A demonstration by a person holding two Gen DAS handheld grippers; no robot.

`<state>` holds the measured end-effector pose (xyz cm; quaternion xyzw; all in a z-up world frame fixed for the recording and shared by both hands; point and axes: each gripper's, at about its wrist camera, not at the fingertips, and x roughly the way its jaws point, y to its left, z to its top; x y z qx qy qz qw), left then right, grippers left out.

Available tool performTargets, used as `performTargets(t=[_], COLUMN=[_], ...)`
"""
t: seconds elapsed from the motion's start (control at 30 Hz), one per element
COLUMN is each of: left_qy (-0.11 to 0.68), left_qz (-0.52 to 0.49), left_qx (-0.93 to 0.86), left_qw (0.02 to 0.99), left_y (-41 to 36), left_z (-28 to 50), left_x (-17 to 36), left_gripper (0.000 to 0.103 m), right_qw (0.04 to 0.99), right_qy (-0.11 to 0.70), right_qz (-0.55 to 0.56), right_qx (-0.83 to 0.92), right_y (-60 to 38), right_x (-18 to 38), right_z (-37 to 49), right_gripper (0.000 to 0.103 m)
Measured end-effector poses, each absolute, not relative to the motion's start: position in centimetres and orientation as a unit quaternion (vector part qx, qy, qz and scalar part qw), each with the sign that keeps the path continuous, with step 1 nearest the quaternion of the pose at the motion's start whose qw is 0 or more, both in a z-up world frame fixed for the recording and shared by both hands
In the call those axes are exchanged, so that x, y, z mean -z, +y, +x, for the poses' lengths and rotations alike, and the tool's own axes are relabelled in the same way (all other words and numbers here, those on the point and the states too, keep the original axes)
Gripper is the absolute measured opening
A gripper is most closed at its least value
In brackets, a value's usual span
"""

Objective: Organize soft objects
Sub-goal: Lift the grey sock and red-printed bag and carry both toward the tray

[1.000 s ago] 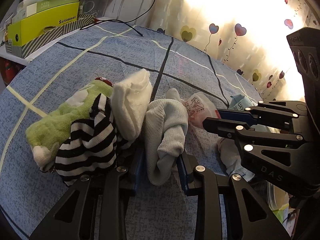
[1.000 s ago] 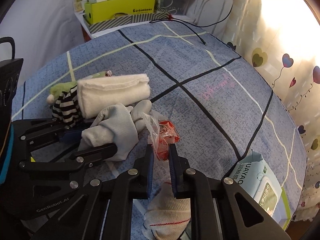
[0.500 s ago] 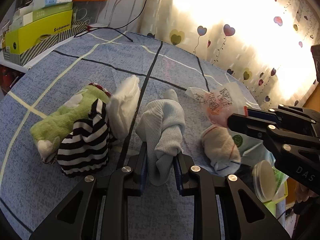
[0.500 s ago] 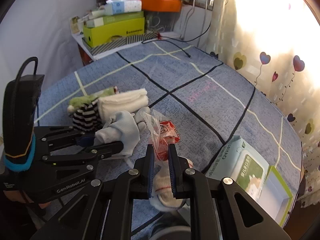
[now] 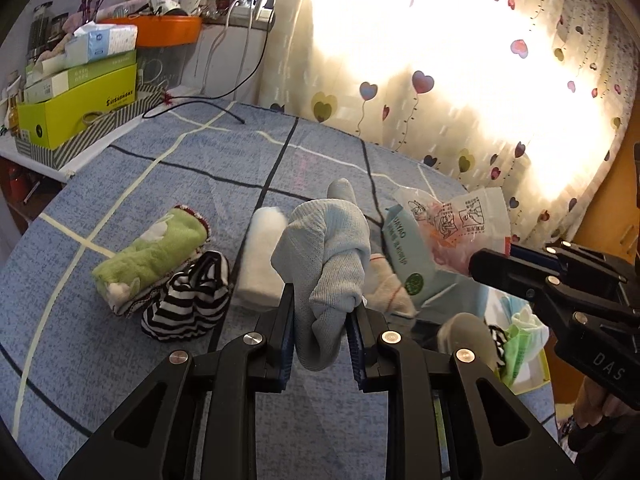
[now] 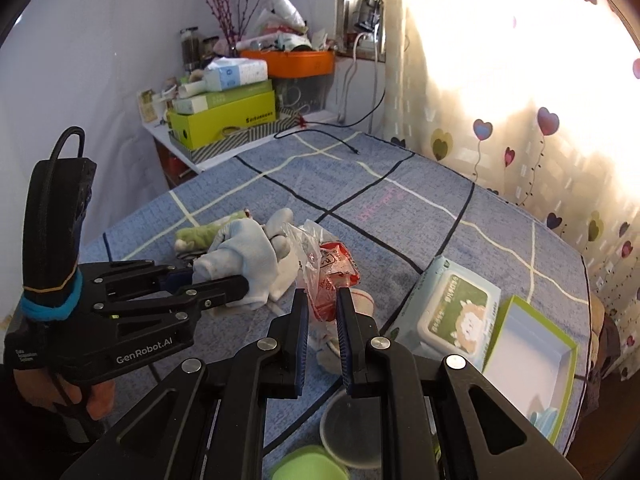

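The cream sock is partly hidden behind the pale blue sock clamped in the left gripper; the right gripper pinches a plastic packet.

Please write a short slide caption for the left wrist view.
Left claw grips a pale blue sock above the checked bedspread.

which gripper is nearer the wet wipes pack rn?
Right. The right gripper, clamping a plastic packet, sits just beside the wet wipes pack; the left gripper, holding a grey sock, is farther over.
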<state>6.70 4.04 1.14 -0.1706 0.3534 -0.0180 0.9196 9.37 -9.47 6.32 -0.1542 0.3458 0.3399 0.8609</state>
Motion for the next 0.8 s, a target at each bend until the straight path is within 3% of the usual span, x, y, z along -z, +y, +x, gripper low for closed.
performTargets(t=[0.8], left_qy=[0.336], left_qz=[-0.134], left_qx=[0.066], left_qw=[0.930], left_y=[-1.7], left_z=[6.6], left_x=[-4.5], left_gripper=[0.024], right_qw=[0.892], right_qy=[0.333], right_qz=[-0.088], right_qx=[-0.294], right_y=[-17.2], right_x=[-7.5], right_z=[7.7], right_gripper=[0.013])
